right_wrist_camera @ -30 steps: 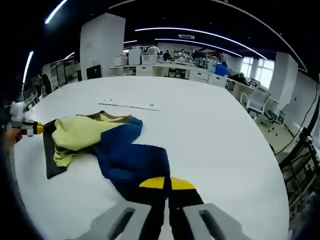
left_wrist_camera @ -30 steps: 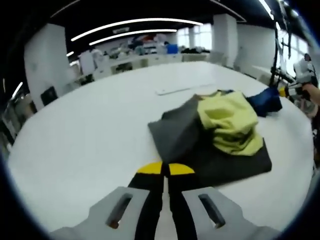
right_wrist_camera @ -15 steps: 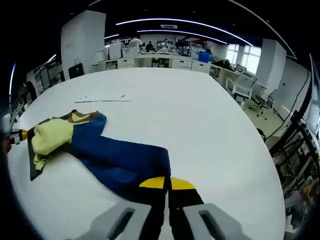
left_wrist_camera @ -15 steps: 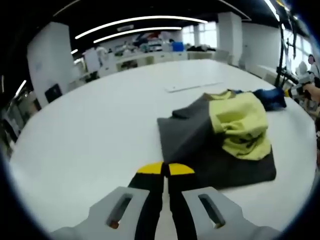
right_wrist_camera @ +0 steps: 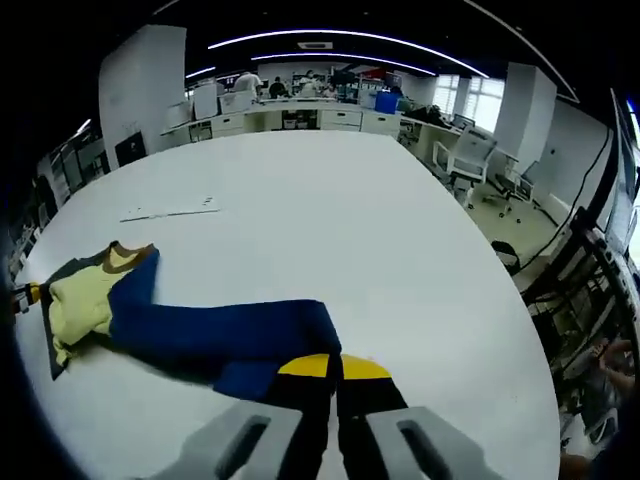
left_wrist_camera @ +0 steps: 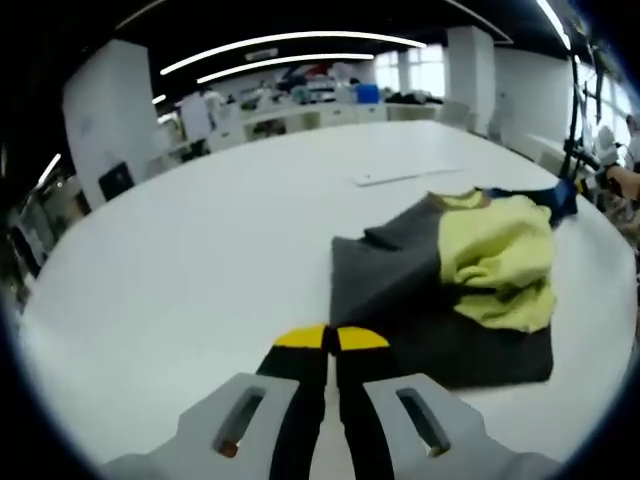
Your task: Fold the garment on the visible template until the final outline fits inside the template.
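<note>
The garment lies on the white table [left_wrist_camera: 180, 290] as one bunched piece: a dark grey part [left_wrist_camera: 400, 300], a crumpled yellow part [left_wrist_camera: 500, 255] and a blue part [left_wrist_camera: 555, 195]. My left gripper [left_wrist_camera: 330, 338] is shut right at the grey part's near corner and seems to pinch its edge. In the right gripper view, the blue part [right_wrist_camera: 220, 330] runs as a long stretched band from the yellow part [right_wrist_camera: 80, 300] to my right gripper [right_wrist_camera: 333, 367], which is shut on its end. The left gripper [right_wrist_camera: 20, 293] shows at the far left edge, beside the grey part [right_wrist_camera: 50, 345].
A thin white strip [left_wrist_camera: 410, 177] lies on the table beyond the garment, also seen as a white strip [right_wrist_camera: 170, 212] in the right gripper view. Office chairs [right_wrist_camera: 470, 155] and desks stand past the table's curved right edge [right_wrist_camera: 520, 330]. A hand [left_wrist_camera: 615, 180] holds the right gripper.
My right gripper has drawn the blue part away from the pile, stretching it into a long band. The yellow part has slid toward the blue side across the grey part.
</note>
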The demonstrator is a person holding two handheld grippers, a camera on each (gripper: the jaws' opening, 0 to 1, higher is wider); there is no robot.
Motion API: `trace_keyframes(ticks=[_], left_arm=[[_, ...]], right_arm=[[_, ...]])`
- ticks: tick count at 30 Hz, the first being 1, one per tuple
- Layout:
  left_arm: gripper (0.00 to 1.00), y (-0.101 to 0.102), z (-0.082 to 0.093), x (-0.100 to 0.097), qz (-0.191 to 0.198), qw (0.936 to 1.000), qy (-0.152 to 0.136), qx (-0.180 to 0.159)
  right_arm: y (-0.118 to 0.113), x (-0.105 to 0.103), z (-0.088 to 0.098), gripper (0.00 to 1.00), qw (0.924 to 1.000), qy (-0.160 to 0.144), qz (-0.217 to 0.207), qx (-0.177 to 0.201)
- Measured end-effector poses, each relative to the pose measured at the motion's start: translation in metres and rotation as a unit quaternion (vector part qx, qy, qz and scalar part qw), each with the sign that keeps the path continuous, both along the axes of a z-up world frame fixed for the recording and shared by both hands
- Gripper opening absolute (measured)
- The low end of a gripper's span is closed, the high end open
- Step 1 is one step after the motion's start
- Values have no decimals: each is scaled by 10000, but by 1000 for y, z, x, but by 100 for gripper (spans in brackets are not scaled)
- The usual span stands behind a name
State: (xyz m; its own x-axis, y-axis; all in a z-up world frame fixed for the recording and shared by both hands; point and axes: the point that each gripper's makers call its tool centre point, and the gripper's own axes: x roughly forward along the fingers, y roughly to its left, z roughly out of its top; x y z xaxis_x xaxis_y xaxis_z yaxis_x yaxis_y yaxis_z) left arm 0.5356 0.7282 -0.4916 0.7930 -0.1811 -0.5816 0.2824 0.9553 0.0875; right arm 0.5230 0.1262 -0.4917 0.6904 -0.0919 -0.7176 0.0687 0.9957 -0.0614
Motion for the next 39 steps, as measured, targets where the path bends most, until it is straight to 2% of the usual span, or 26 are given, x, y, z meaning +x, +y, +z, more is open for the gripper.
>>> trace_keyframes(ticks=[10,14,23,27,29,32,36,39], left_arm=[[0,6,-4,3,38,9999,82,56],[0,9,-5,4,91,9999,134,33],[0,10,-5,3,88,9998,174,79],[0,5,-3,1,-82,9992,173,341],[4,5,-2,-2,-101,9988,170,450],[18,1,1,-6,-196,9986,126,472],[24,-10,9,-13,-371,9988,72,309],[29,-29,16,-21,-655,9978,-5,136]], right_arm=[[-25,-6,-5,0,9988,228,-373,226],[-34,-8,-4,0,9983,307,-456,201],[-34,-12,-10,0,9976,494,-405,274],[-27,-13,-12,0,9982,504,-253,226],[-23,-13,-11,0,9986,417,-201,265],[-17,-13,-10,0,9989,365,-94,261],[-9,-15,-5,17,9994,266,70,204],[8,-16,2,35,9989,156,340,268]])
